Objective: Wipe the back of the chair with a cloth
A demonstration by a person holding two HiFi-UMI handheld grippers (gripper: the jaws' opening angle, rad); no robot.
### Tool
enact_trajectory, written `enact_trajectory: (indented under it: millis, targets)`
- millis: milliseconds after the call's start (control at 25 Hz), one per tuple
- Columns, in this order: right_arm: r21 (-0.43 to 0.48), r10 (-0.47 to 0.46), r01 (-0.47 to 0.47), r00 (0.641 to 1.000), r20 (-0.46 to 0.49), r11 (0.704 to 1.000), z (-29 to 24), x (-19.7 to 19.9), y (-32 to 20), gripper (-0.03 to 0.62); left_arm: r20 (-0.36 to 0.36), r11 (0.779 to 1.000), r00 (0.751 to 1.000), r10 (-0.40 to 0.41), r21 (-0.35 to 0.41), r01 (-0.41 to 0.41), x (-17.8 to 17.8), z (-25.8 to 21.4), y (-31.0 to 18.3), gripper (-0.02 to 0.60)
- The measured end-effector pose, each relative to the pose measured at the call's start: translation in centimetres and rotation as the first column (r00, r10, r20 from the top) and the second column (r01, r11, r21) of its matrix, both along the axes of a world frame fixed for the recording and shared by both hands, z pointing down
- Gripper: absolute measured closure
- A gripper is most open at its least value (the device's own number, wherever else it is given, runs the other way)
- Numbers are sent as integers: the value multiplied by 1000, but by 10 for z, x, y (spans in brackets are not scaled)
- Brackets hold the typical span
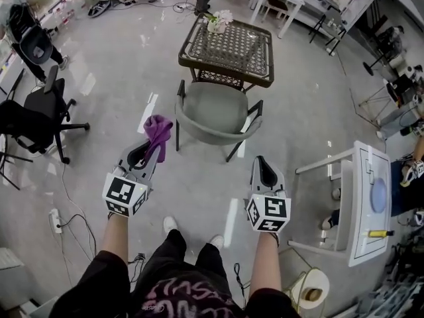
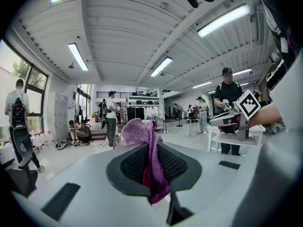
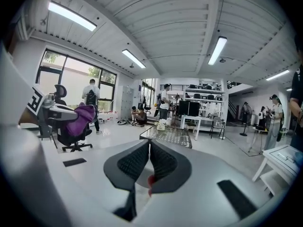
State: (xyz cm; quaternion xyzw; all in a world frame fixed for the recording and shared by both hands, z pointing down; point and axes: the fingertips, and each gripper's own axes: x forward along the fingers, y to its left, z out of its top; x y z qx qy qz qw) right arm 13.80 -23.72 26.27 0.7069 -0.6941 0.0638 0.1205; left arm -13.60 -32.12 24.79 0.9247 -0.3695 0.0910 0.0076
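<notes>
L hand-held gripper pinches purple cloth; R hand-held gripper closed, empty; chair ahead.

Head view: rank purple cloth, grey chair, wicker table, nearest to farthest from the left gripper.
1. Purple cloth: clamped in the left gripper.
2. Grey chair: ahead, to its right.
3. Wicker table: beyond the chair.

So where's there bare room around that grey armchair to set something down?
The grey curved armchair's seat is bare, as is glossy floor between it and the black office chair. Crowded: the brown wicker table close at its front.
</notes>
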Motion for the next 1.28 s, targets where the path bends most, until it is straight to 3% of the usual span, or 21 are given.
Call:
enact_trajectory:
  millis: [560,1280]
  targets:
    - [-17,-84,84,996,33,996,65,25,-43,566,4,995,996,-91,-29,91,32,71,-20,515]
    - [-4,-114,114,991,73,993,154,35,-71,566,36,996,997,-74,52,72,58,155,-44,515]
